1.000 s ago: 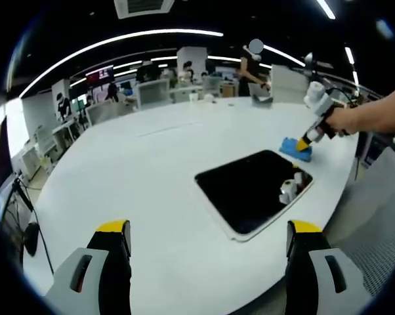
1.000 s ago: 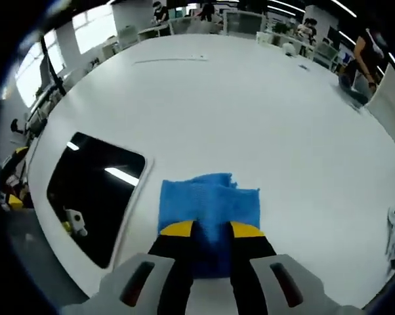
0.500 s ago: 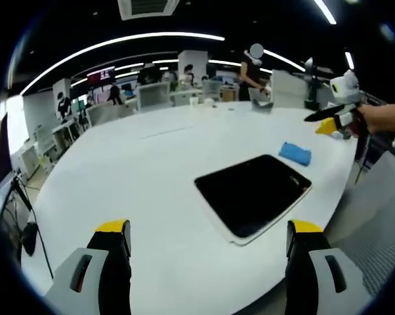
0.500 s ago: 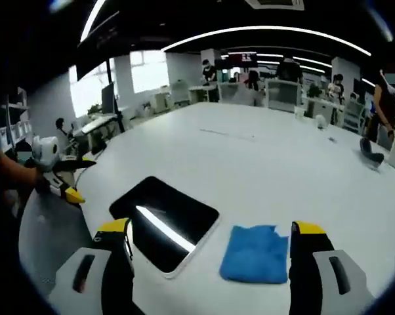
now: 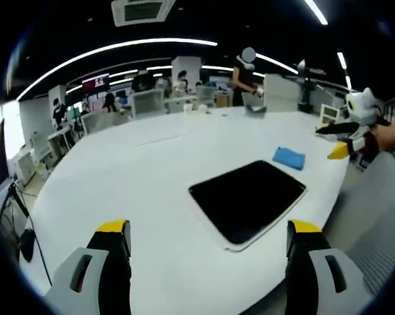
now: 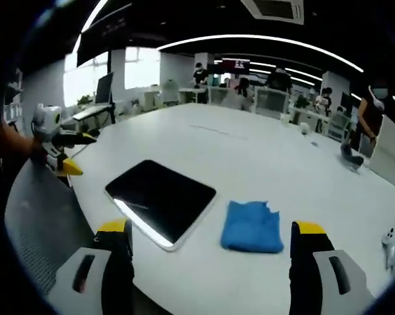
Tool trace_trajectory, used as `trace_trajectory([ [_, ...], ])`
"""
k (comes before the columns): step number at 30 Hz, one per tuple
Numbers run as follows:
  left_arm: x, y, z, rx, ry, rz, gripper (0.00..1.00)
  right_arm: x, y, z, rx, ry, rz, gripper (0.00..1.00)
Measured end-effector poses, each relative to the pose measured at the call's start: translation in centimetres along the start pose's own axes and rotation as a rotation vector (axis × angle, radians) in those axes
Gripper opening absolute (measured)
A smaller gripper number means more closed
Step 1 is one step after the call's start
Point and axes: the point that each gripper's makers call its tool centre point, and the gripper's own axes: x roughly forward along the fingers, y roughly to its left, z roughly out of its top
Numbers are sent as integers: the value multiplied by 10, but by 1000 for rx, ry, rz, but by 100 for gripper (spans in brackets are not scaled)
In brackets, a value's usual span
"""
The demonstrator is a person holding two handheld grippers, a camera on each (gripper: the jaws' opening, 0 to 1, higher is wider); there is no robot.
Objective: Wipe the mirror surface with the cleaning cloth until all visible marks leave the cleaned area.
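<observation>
The mirror, a dark rectangle in a thin white frame, lies flat on the white table. Just beyond its far corner lies the blue cleaning cloth, crumpled and off the glass. My left gripper is open, well short of the mirror, nothing between its jaws. A hand holds my right gripper off the table's right edge, jaws apart. In the right gripper view the mirror sits left of the cloth, my right gripper is open above both, and my left gripper hovers at the left.
The round table's rim curves close to the mirror, with grey floor below it. A small white object and a dark item rest on the far side. Desks, screens and people fill the background.
One second ago my right gripper was shut on the cloth on the table. It has let go, opened and pulled back off the table edge; the cloth stays beside the mirror.
</observation>
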Motion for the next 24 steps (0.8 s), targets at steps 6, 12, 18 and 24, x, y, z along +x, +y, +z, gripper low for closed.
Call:
trace_trajectory([
  [6, 1, 1, 0, 25, 1, 8, 99, -4, 6, -22, 89, 9, -11, 100],
  [12, 0, 6, -4, 28, 23, 25, 99, 0, 2, -12, 97, -4, -23, 100],
  [18, -3, 4, 2, -15, 9, 22, 99, -4, -6, -11, 104, -16, -67, 100],
  [24, 0, 1, 5, -86, -9, 1, 99, -2, -10, -18, 108, 8, -71, 100],
])
